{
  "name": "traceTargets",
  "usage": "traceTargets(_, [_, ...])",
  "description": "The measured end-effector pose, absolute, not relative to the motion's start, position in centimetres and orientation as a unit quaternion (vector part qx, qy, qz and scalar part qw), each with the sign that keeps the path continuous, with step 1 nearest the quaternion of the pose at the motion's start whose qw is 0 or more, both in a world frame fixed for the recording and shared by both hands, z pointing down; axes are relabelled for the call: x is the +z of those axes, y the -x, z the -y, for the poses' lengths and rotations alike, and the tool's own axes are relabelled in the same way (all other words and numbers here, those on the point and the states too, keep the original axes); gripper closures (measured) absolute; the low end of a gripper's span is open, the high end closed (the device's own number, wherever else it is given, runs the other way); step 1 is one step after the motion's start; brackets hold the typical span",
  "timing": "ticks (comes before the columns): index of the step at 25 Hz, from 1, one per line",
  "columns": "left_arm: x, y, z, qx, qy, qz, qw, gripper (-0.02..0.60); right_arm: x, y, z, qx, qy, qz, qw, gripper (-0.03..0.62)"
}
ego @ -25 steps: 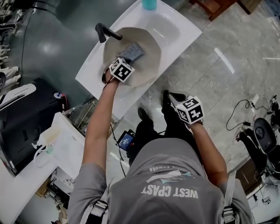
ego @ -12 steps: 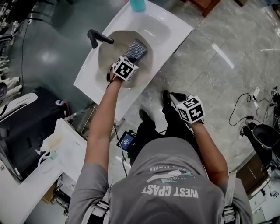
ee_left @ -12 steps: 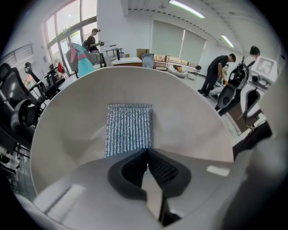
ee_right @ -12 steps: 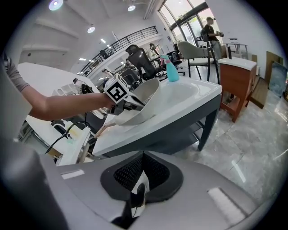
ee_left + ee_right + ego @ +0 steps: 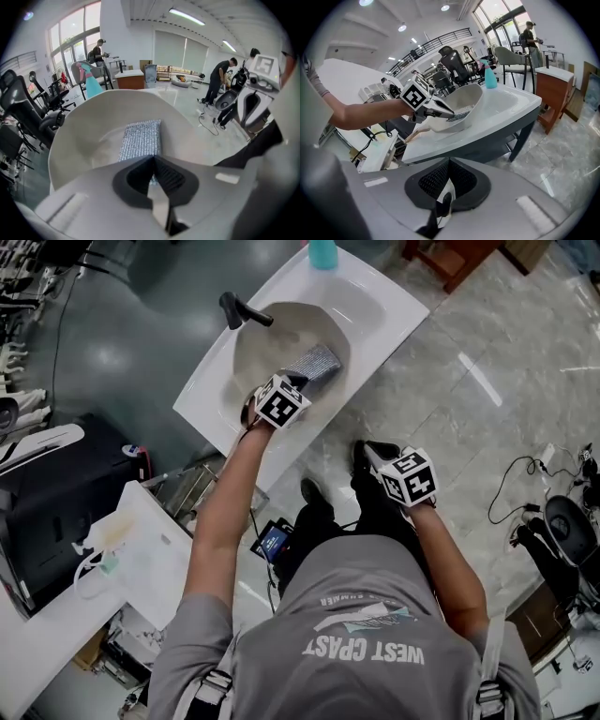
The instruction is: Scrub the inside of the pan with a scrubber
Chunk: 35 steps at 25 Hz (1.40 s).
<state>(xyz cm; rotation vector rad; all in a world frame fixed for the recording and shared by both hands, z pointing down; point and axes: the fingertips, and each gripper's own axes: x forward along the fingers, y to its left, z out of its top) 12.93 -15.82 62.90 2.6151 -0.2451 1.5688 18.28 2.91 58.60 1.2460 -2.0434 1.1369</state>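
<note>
Pan [image 5: 272, 348]: in the head view it is pale and round, and it sits on a white table [image 5: 375, 296] with its black handle [image 5: 244, 310] pointing away over the far left edge. A grey scrubber [image 5: 316, 362] lies inside the pan against the near right wall. The left gripper [image 5: 298, 383] reaches over the near rim to the scrubber's end. A teal bottle [image 5: 322, 249] stands at the far end of the table, well apart from the pan. The right gripper [image 5: 380, 451] hangs off the table, over the tiled floor [image 5: 487, 362], just above the person's shoes [image 5: 309, 488]. A black cabinet [image 5: 56, 512] sits to the left and cables [image 5: 511, 488] trail on the floor to the right. The table's right side faces open floor.

In the left gripper view, the jaws are closed together on the near edge of the scrubber, which lies flat down the pan's sloping inner wall. The pan's rim curves around the left and far sides, and bare pan surface lies on either side of the scrubber.

In the right gripper view, the jaws are pressed together with nothing between them. Beyond them the pan rests near the table's front edge, with the left gripper angled into it. Office chairs [image 5: 452, 58] stand behind the table and a wooden cabinet [image 5: 551, 91] to its right. Open floor lies between.
</note>
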Motion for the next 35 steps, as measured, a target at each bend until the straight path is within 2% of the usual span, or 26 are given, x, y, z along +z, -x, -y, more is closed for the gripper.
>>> traceTargets(12, [56.3, -5.1, 14.6, 0.462, -0.876, 0.137, 0.028, 0.577, 56.0, -14.1, -2.7, 0.389, -0.441, 0.765, 0.263, 0.592])
traceTargets(24, [56.3, 8.3, 16.4, 0.454, -0.851, 0.248, 0.094, 0.577, 54.5, -9.5, -2.0, 0.365, -0.413, 0.782, 0.291, 0.592])
traceTargets(30, [56.8, 12.3, 17.9, 0.438, -0.844, 0.289, 0.111, 0.577, 54.1, -7.9, -1.7, 0.359, -0.4, 0.786, 0.304, 0.592])
traceTargets(35, [59.8, 15.5, 18.1, 0.467, -0.82, 0.298, 0.145, 0.577, 54.2, -7.6, -1.4, 0.358, -0.396, 0.785, 0.313, 0.592])
